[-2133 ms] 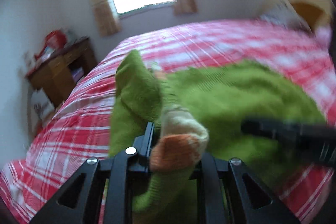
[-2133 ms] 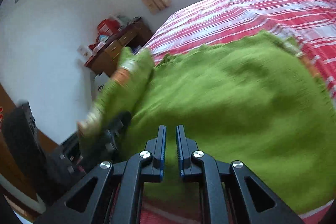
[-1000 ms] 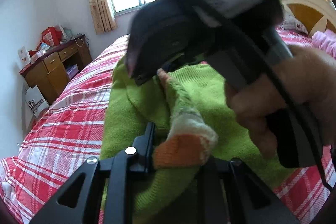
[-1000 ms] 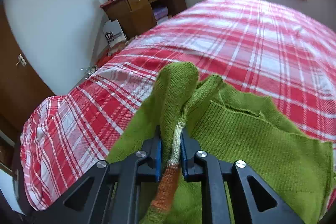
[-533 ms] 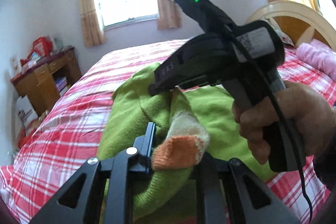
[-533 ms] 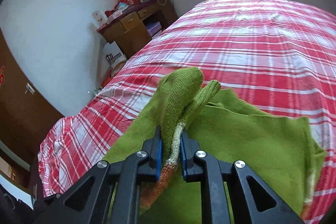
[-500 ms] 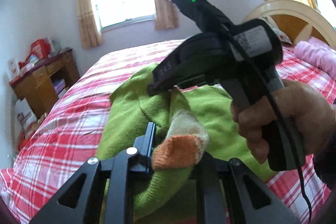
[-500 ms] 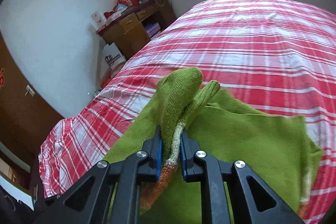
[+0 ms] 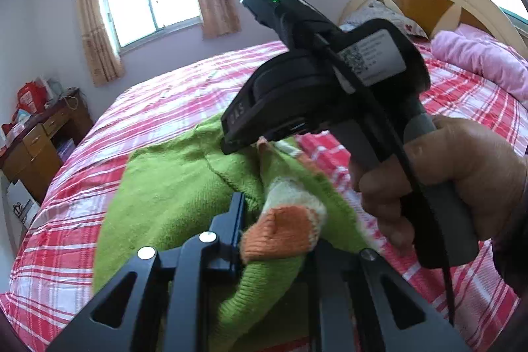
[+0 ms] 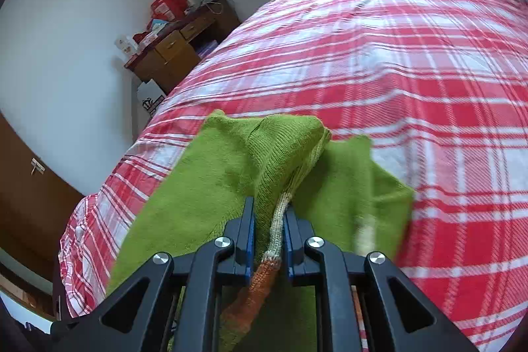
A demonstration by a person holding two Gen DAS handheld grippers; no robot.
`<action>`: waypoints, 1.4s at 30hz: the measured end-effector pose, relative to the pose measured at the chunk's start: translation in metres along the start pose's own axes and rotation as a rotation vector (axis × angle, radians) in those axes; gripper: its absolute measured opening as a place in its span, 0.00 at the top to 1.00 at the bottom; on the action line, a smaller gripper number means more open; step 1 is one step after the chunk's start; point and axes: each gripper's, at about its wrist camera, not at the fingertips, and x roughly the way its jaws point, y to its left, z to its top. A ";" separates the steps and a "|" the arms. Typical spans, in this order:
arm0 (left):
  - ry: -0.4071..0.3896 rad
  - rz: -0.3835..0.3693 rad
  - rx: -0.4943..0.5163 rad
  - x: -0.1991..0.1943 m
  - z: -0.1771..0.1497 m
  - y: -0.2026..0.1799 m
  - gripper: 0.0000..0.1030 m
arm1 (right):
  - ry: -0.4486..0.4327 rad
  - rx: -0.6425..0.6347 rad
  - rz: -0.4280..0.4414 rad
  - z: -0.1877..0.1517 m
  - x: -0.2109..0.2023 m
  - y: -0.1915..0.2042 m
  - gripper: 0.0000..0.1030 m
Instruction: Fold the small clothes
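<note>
Likely the weak spot is the thick knit: if either grip slackens while the green sweater (image 10: 224, 174) is part lifted off the bed (image 10: 412, 55), a cuff slides out and the fold falls crooked. On the left gripper (image 9: 274, 240), the jaws are clenched on the orange-and-cream cuff (image 9: 283, 230). On the right gripper (image 10: 267, 236), the jaws stand nearly closed, pinching a bunched ridge of sweater with its striped edge.

A red-and-white plaid bed (image 10: 412, 61) carries a green knit sweater (image 10: 214, 174) and a pink blanket (image 9: 478, 58).
</note>
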 end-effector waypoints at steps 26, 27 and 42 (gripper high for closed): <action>-0.069 -0.178 0.057 -0.101 -0.072 0.027 0.31 | -0.139 0.284 -0.053 -0.080 -0.075 -0.074 0.71; -0.064 -0.183 0.029 -0.107 -0.078 0.037 0.31 | -0.153 0.273 -0.082 -0.087 -0.086 -0.070 0.71; -0.011 -0.008 -0.425 -0.092 -0.082 0.177 0.31 | 0.008 -0.017 -0.042 -0.099 -0.064 0.050 0.46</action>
